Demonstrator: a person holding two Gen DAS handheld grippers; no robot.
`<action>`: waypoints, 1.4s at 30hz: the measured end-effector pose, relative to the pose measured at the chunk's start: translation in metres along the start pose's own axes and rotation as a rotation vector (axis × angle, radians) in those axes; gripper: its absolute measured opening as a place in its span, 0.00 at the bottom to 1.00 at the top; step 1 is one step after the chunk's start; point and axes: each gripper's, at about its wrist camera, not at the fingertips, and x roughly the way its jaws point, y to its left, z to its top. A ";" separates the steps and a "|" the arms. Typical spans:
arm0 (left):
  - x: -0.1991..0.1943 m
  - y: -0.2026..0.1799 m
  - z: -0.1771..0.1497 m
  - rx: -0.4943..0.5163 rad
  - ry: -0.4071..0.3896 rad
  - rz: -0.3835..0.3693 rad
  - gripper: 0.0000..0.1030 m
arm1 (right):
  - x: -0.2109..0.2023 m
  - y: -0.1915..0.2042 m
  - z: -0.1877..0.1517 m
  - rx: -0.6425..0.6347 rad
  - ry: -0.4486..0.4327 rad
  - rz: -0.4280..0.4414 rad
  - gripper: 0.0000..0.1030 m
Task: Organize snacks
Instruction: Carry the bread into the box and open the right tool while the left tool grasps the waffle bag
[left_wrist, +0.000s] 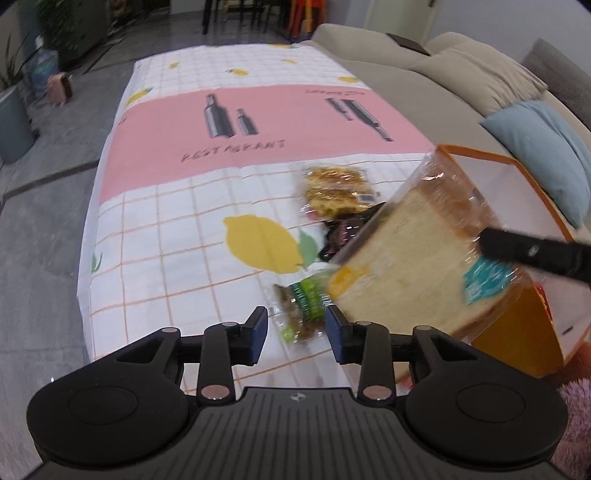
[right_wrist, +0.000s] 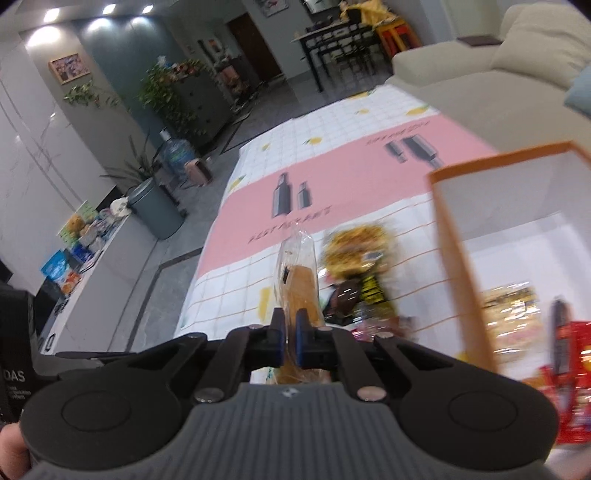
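While the left gripper (left_wrist: 295, 332) hangs open over the table (left_wrist: 155, 229), holding nothing, the bread (left_wrist: 406, 258) rides in the air at three o'clock, just before the orange box (left_wrist: 517, 325). From the right wrist, the right gripper (right_wrist: 290, 338) pinches the bread (right_wrist: 301, 284) at its wrapper, with the box (right_wrist: 461, 266) at two o'clock. Such a thin hold could slip, or the loaf could catch the box rim.

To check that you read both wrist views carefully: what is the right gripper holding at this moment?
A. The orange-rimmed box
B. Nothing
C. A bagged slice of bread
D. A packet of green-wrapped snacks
C: in the right wrist view the right gripper is clamped on the bagged slice of bread, and the left wrist view shows the same slice lifted above the table.
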 end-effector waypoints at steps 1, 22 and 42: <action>-0.001 -0.004 0.002 0.015 -0.005 -0.007 0.43 | -0.008 -0.003 0.003 0.001 -0.010 -0.011 0.02; 0.066 -0.044 0.089 0.105 -0.034 -0.088 0.61 | -0.108 -0.100 0.078 0.088 -0.297 -0.216 0.01; 0.176 0.010 0.108 -0.226 0.075 -0.115 0.77 | 0.000 -0.182 0.060 0.320 -0.119 -0.185 0.00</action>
